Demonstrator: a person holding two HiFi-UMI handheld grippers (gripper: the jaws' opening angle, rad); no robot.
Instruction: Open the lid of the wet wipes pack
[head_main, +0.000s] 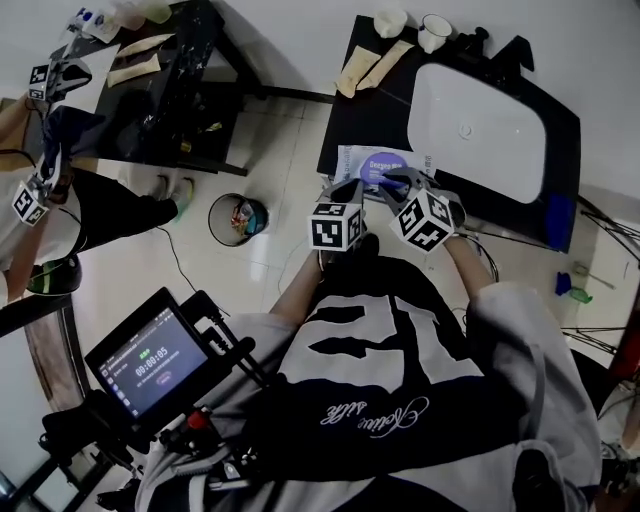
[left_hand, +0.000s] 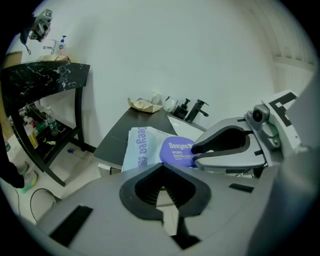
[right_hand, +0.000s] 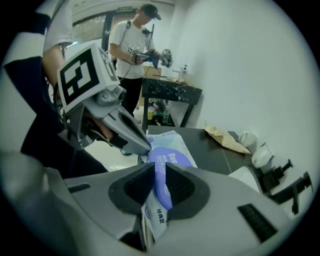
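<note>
Right gripper (right_hand: 159, 176) clamps wipes pack (right_hand: 173, 141) lid (right_hand: 169, 161).

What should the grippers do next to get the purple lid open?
Probably slide the left gripper's closed tip under the edge of the purple lid and lever it up. The right gripper is clamped on the wipes pack, steadying it. The lid looks shut, and the left gripper's tip sits right beside it, with nothing between its jaws.

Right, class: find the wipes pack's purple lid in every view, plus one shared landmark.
Head view: lid at upper centre.
Left gripper view: lid at centre, just past the jaws.
Right gripper view: lid at lower centre, between the jaws.
Landmark: the crumpled brown paper.
</note>
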